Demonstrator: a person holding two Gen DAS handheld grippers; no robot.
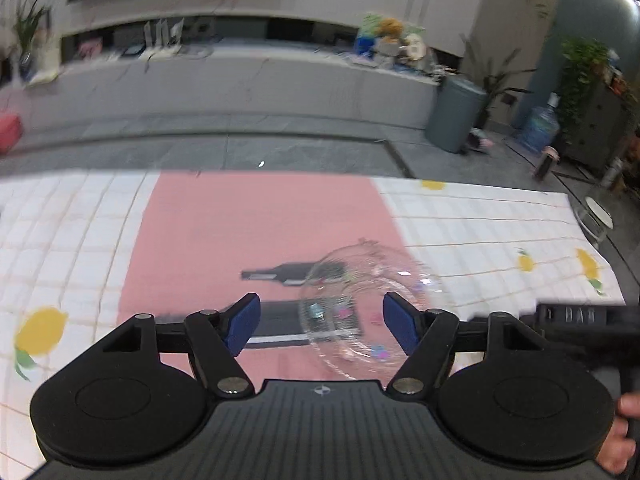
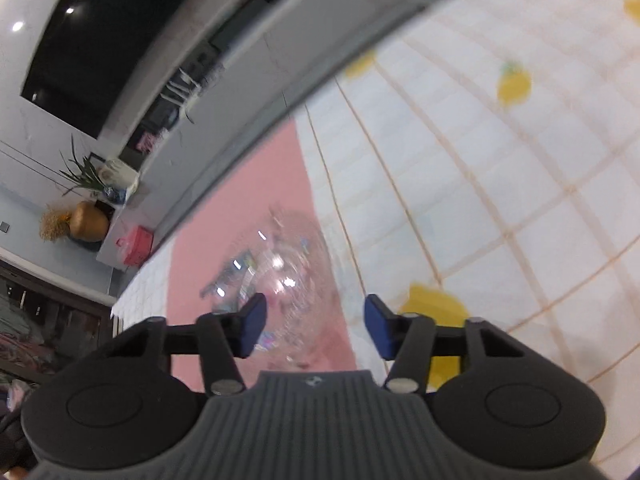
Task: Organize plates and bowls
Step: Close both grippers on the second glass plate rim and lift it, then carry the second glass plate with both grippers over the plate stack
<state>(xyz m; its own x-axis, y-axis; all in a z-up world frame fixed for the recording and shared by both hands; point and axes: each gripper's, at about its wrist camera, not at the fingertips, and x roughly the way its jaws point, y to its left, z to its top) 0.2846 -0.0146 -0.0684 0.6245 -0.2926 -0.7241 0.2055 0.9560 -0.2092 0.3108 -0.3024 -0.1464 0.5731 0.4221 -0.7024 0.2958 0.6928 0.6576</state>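
Note:
A clear glass bowl [image 1: 360,304] with small coloured flecks sits on the pink mat [image 1: 240,232] in the left wrist view. My left gripper [image 1: 320,326] is open above it, blue pads [image 1: 400,326] spread, with the bowl between and just beyond them, toward the right pad. In the tilted, blurred right wrist view the same bowl [image 2: 280,276] lies on the pink mat [image 2: 240,200], just ahead of my open right gripper [image 2: 314,328]. The right gripper's body also shows in the left wrist view [image 1: 580,316] at the right edge.
The table has a white grid cloth with lemon prints [image 1: 480,232]. A dark bottle-shaped shadow or print [image 1: 276,272] crosses the mat. Beyond the far table edge are grey floor, a grey bin [image 1: 456,114], a water jug [image 1: 540,128] and plants.

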